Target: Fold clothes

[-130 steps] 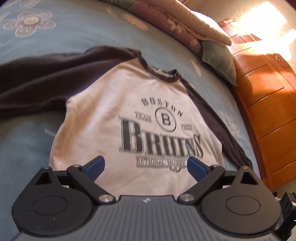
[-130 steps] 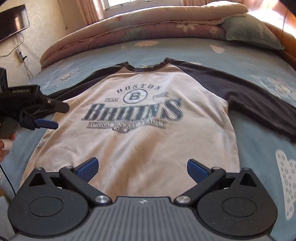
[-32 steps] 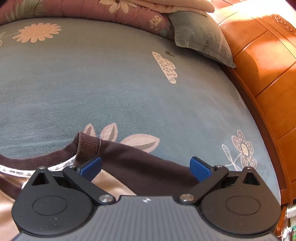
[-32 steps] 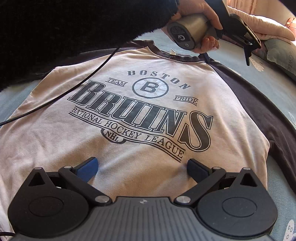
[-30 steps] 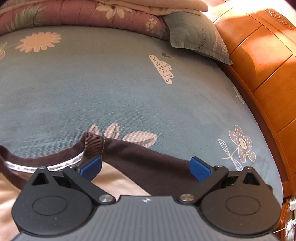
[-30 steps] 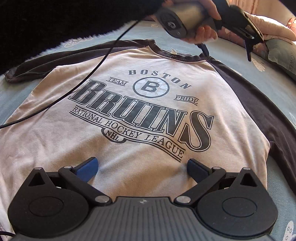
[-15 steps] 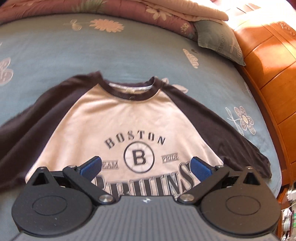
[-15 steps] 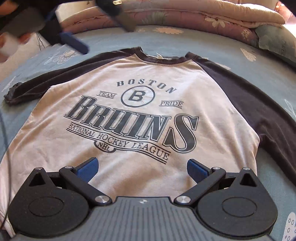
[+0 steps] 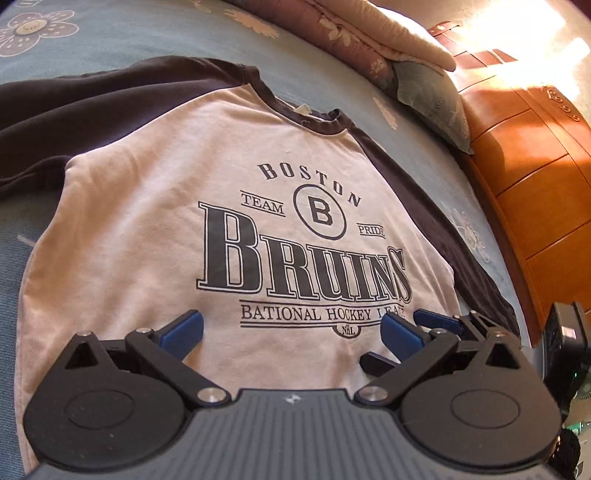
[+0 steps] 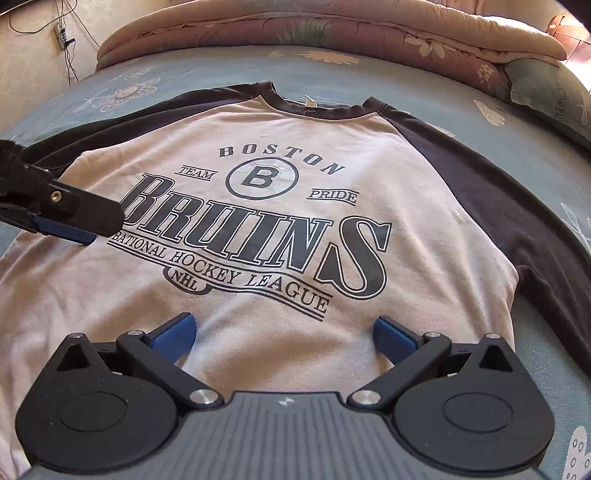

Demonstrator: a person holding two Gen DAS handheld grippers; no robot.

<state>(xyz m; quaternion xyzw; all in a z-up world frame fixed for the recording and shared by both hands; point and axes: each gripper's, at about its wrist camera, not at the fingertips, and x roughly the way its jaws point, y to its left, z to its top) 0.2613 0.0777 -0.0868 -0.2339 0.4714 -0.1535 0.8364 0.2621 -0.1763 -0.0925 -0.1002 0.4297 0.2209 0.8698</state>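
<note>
On the blue bedspread a Bruins shirt lies flat, print up; left gripper and right gripper hover over its hem, jaws spread, empty.

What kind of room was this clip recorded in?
Most likely a bedroom in a home. The shirt lies flat on a bed with a blue floral sheet, a folded quilt and a pillow sit at the far end, and a wooden bed frame runs along one side.
</note>
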